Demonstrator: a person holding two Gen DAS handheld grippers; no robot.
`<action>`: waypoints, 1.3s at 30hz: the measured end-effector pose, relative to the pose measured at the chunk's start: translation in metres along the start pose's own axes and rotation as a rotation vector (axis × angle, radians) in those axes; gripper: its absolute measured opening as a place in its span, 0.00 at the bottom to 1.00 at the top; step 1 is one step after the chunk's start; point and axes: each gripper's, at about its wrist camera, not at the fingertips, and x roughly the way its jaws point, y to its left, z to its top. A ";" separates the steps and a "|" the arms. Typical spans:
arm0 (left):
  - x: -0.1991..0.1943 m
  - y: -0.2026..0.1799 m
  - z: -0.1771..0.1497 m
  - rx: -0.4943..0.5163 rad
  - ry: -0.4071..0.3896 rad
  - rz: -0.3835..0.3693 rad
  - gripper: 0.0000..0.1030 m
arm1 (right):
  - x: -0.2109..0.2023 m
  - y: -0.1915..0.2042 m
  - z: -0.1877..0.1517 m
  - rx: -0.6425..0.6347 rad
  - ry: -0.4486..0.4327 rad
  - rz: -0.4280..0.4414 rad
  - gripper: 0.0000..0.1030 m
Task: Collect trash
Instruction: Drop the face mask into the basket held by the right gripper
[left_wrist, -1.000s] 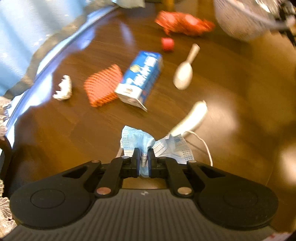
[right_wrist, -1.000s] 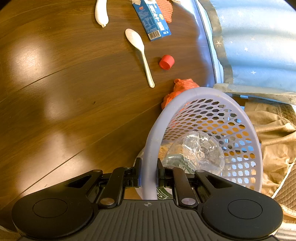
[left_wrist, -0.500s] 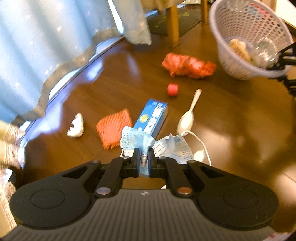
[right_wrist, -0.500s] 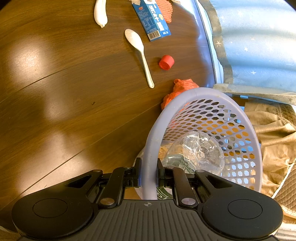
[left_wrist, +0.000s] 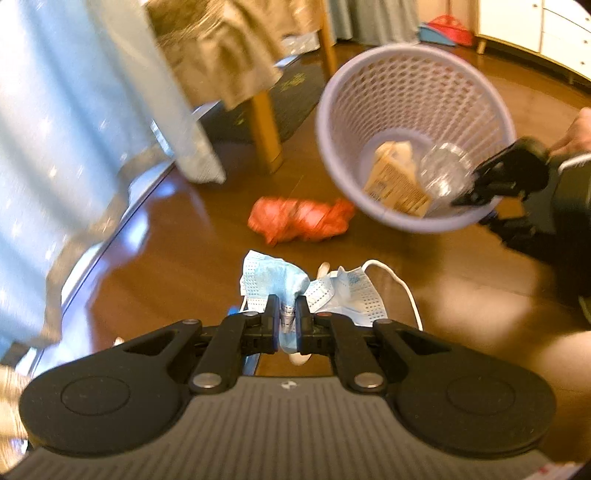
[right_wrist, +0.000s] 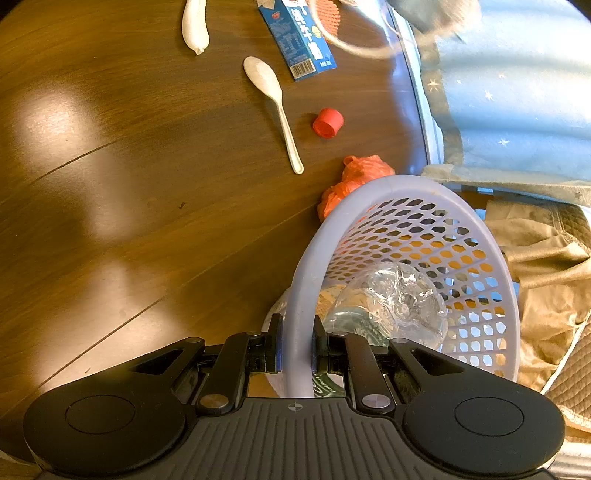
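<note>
My left gripper (left_wrist: 287, 306) is shut on a crumpled blue face mask (left_wrist: 273, 280), lifted above the brown floor, its white ear loop dangling to the right. Ahead and to the right the lavender mesh basket (left_wrist: 406, 66) is tilted toward me, holding a tan carton (left_wrist: 395, 181) and a clear plastic bottle (left_wrist: 443, 173). My right gripper (right_wrist: 297, 332) is shut on the basket's rim (right_wrist: 303, 288), and shows as a black tool (left_wrist: 506, 177) at the basket's right edge. The bottle (right_wrist: 395, 302) lies inside the basket.
On the floor lie a red plastic bag (left_wrist: 299, 218) (right_wrist: 354, 181), a white spoon (right_wrist: 273, 99), a red cap (right_wrist: 328, 122), a blue carton (right_wrist: 299, 37) and a white wrapper (right_wrist: 195, 26). A blue curtain (left_wrist: 74, 110), a wooden table leg (left_wrist: 266, 129) and a tan cloth (right_wrist: 546, 266) stand nearby.
My left gripper rose with the mask and swung toward the basket, which now looms large ahead. The floor litter dropped out of its view. The right gripper and basket stayed still.
</note>
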 end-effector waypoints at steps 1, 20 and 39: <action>0.000 -0.003 0.005 0.010 -0.009 -0.007 0.06 | 0.000 0.000 0.000 0.001 0.000 0.001 0.10; 0.042 -0.057 0.104 0.339 -0.131 -0.097 0.06 | -0.002 -0.002 -0.002 0.005 -0.002 0.011 0.10; 0.046 -0.040 0.129 0.262 -0.230 -0.062 0.32 | -0.005 -0.004 -0.004 0.020 -0.002 0.014 0.10</action>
